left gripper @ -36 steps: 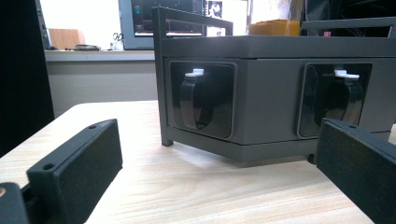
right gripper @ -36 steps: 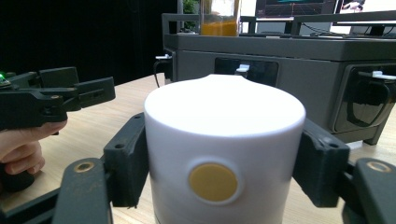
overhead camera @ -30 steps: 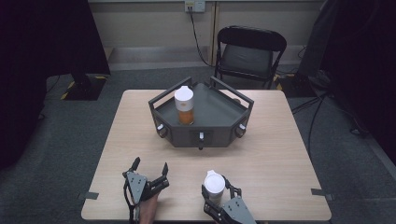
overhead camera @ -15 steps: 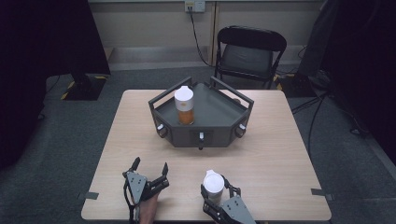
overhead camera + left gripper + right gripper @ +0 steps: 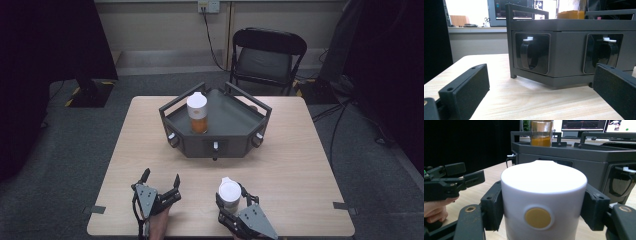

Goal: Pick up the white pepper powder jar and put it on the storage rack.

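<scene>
The right gripper [image 5: 231, 196] pinches a white-capped jar [image 5: 229, 195] at the near edge of the table [image 5: 300, 165], well in front of the grey tray [image 5: 235, 145]; in the right gripper view the two black pads [image 5: 492, 207] press on opposite sides of the jar's cap [image 5: 544, 202], level with its small yellow dot. The left gripper [image 5: 159, 181] rests to the left of the jar, also in front of the tray, its jaws spread with nothing between them. A second jar [image 5: 197, 112], holding orange powder under the same white cap, stands upright inside the tray at its left rear. The jar in hand appears rigid and smooth, probably plastic, so the cap could slip between flat pads if the squeeze eases; its load looks modest, judging by its twin's fill. The cap is wide and round, so a hold across its full width, as here, seems sound. A lower hold on the body would better guard against the cap working loose when lifted.
</scene>
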A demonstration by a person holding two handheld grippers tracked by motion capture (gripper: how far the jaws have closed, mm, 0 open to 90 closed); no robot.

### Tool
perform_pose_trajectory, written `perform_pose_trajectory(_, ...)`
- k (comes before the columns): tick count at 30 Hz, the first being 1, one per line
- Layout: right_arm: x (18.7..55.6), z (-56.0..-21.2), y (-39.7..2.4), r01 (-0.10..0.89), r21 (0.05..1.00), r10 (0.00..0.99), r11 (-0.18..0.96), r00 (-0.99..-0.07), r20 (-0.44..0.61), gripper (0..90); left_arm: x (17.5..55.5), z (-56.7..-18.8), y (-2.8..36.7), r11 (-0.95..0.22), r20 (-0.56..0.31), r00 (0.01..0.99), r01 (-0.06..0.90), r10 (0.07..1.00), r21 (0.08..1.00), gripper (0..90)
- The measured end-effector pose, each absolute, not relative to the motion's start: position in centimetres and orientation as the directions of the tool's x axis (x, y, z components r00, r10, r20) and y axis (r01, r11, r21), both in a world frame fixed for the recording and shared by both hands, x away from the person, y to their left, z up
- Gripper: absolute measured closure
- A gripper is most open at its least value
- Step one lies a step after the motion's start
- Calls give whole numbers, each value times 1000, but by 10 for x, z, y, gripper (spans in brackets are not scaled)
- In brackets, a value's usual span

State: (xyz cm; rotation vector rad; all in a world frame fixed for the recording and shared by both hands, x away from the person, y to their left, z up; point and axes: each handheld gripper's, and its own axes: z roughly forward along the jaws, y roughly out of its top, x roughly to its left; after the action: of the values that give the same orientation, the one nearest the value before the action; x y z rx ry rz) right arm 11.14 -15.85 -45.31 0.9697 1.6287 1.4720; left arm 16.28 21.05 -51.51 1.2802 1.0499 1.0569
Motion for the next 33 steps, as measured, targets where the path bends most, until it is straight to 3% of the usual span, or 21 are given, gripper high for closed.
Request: perform_pose_trajectory(33, 161, -394, -162, 59, 995, 869, 80, -493, -40, 304, 163, -515, 210, 12, -9, 204, -15, 979, 1000, 3)
